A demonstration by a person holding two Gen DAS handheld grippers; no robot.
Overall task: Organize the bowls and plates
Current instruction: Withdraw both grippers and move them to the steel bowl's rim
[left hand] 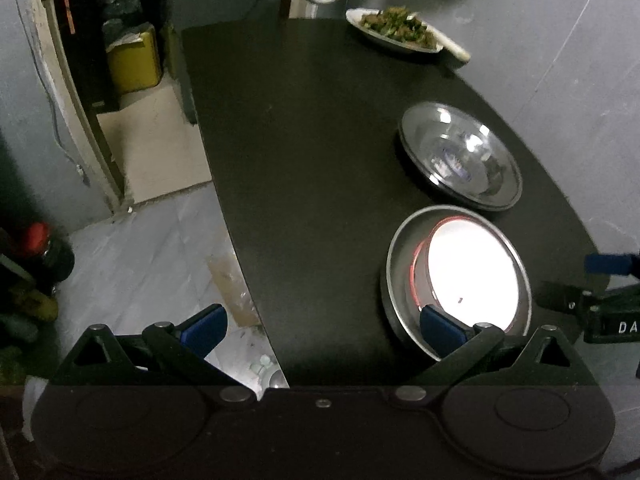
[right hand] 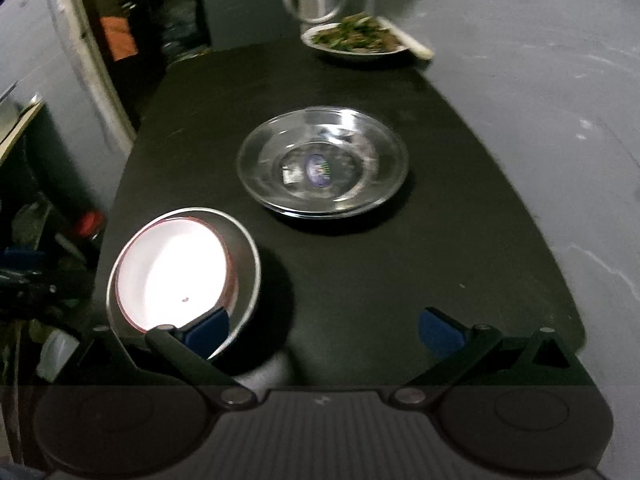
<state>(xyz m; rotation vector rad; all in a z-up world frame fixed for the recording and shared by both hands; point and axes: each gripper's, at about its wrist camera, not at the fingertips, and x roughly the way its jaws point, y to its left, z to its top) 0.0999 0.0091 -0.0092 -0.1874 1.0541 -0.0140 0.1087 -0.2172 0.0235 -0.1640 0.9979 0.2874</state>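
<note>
Both the left gripper (left hand: 320,330) and right gripper (right hand: 324,330) gape wide, holding nothing, over the dark tabletop (left hand: 304,168), white bowl (left hand: 472,276) nested in steel plate (left hand: 400,280) lower right, glass bowls (left hand: 460,156) stacked above, likely grouped by type.

Dim room — white bowl (right hand: 176,272) blown out by glare, fisheye-warped edges, slight blur.

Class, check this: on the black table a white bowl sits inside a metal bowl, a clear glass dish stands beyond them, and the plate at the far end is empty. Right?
One thing is wrong. The far plate is not empty: it holds greenish cooked food, as the right wrist view shows. The white bowl inside the metal bowl, the glass dish and the black table are as stated.
</note>
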